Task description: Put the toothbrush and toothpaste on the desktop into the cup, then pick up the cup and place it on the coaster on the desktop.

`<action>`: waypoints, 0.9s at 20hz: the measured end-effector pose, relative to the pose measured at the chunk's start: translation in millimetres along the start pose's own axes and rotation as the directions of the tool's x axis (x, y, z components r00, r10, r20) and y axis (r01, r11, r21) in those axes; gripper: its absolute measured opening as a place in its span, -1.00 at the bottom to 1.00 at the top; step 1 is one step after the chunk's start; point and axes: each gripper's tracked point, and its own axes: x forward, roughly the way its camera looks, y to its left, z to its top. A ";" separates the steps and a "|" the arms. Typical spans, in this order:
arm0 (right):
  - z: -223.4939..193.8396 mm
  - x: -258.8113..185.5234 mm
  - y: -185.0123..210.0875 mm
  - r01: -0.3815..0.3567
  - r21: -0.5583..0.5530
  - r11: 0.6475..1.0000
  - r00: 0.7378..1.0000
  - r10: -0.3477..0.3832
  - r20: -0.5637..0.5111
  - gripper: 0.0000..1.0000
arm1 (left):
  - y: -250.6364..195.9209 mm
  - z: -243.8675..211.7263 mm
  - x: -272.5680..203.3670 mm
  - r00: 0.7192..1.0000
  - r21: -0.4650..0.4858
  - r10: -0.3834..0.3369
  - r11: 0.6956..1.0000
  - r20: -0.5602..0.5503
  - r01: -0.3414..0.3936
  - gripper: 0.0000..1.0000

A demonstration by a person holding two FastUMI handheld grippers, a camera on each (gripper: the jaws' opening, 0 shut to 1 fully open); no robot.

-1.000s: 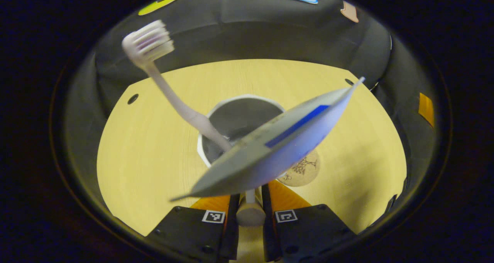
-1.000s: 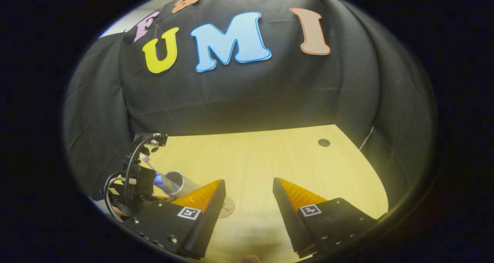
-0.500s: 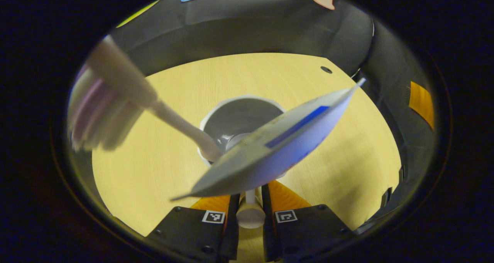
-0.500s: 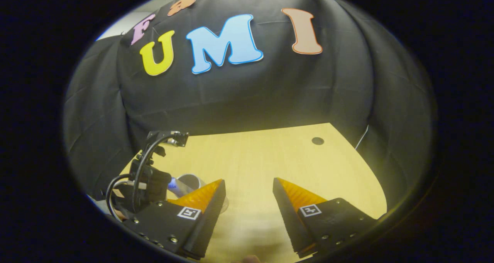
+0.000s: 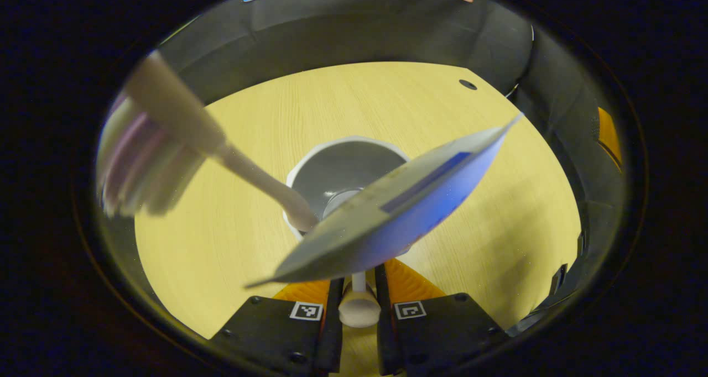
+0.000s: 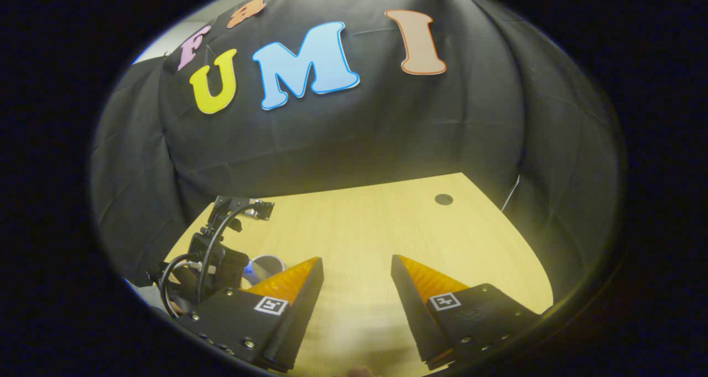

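Cup in my left claw, brush and paste riding inside.

My left gripper (image 5: 358, 288) pinches the near rim of the cup (image 5: 344, 169), one finger on each side of the wall. Straight ahead of it the toothpaste (image 5: 398, 205) leans out up to the right, while the toothbrush (image 5: 182, 139) slants up-left, head blurred. Below lies the desktop (image 5: 232, 244). My right gripper (image 6: 357, 280) hangs spread and empty over wood; the cup sits just left of its left finger.
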 end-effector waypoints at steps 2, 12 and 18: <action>0.0 0.6 0.1 -0.003 0.001 1.000 1.000 0.003 0.001 0.55 | -0.7 -0.4 2.4 1.000 0.005 0.005 1.000 -0.007 -0.005 -0.35; -0.4 -10.0 6.6 -0.027 -0.028 0.999 1.000 0.027 0.004 0.55 | -3.0 7.1 -10.6 0.999 -0.001 0.021 1.000 0.027 -0.021 -0.10; 8.8 -24.2 15.3 -0.049 -0.078 0.996 0.998 0.051 0.029 0.46 | -7.8 15.6 -47.8 0.987 -0.051 -0.007 0.999 0.159 0.015 0.50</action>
